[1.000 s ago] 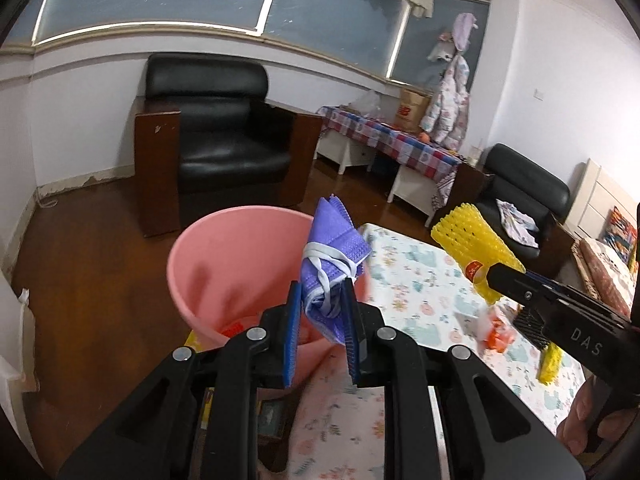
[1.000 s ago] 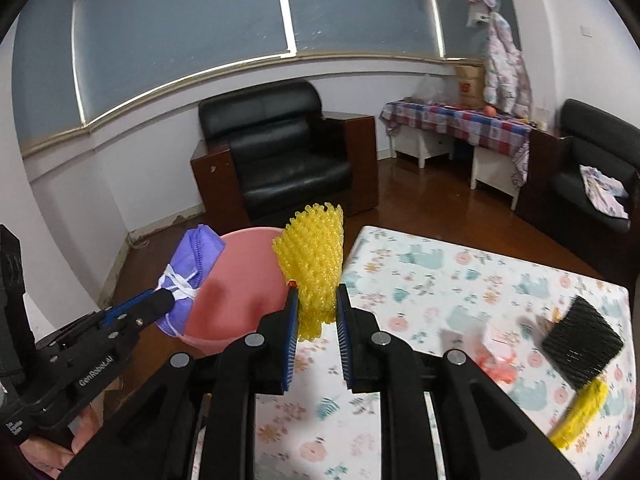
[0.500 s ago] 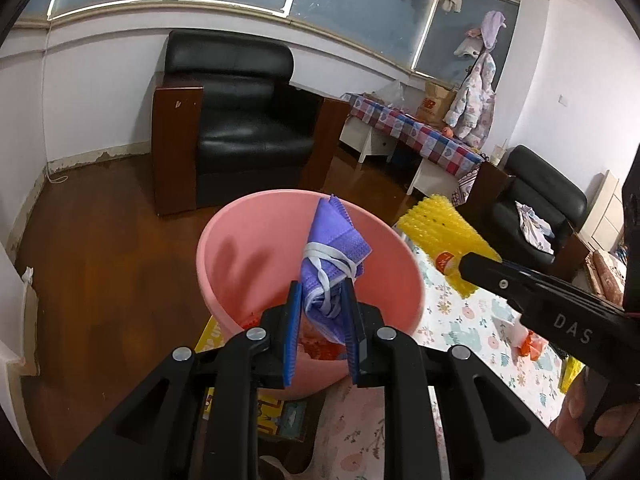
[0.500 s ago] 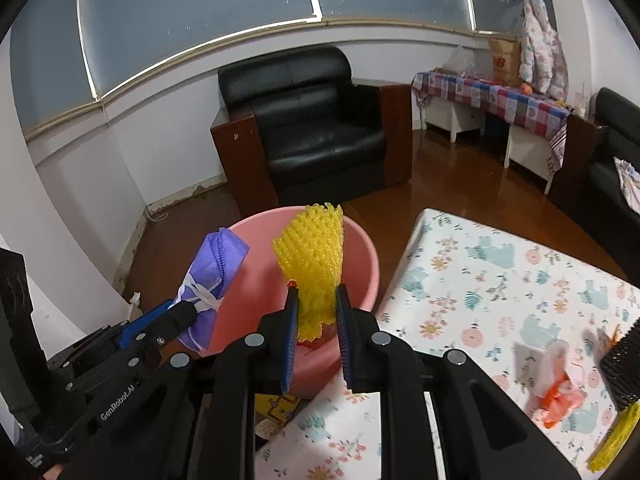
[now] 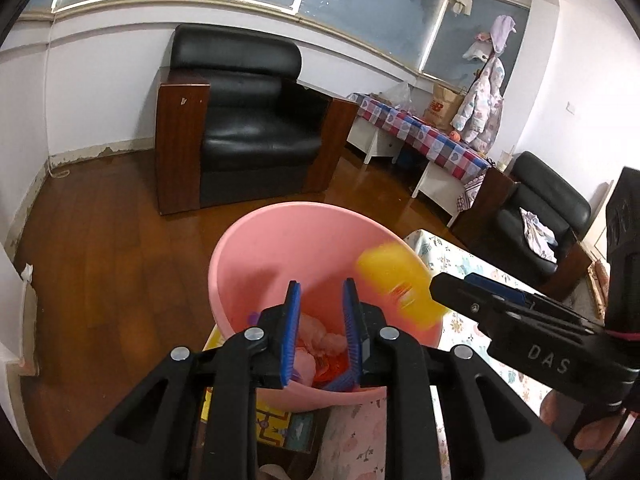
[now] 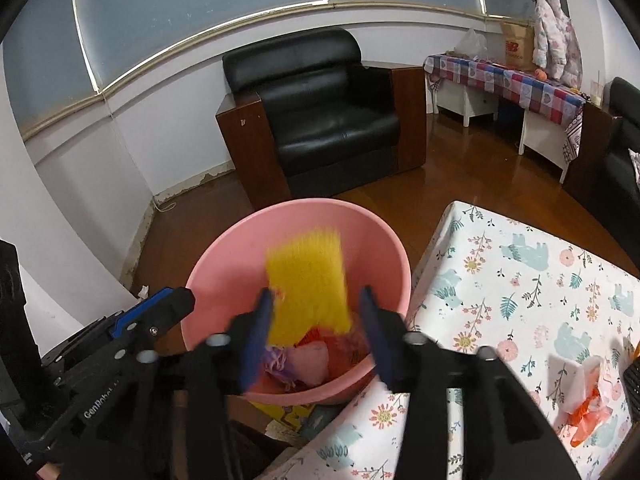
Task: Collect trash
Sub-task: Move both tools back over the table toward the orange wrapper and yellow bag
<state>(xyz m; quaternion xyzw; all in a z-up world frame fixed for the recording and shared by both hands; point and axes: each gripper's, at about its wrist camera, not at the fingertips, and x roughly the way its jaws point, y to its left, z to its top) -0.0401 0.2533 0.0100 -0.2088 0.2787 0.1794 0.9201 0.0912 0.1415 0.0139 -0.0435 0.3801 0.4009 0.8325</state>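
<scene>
Both grippers over pink bin, letting go of trash.

Left gripper [image 5: 320, 304]: jaws opening, nothing between the pads; a purple scrap [image 6: 276, 362] lies in the pink bin [image 6: 224, 264] among pink and red waste. Right gripper [image 6: 316, 320]: jaws opening, yellow foam net [image 6: 306, 284] blurred between them, no pad pressing it, above the bin's mouth. Risk: the light net may drift, catch the rim nearest the floral tablecloth [image 6: 520, 280] and tip outside. An orange-and-white wrapper [image 6: 588, 396] lies uncollected on the cloth, easily missed.
</scene>
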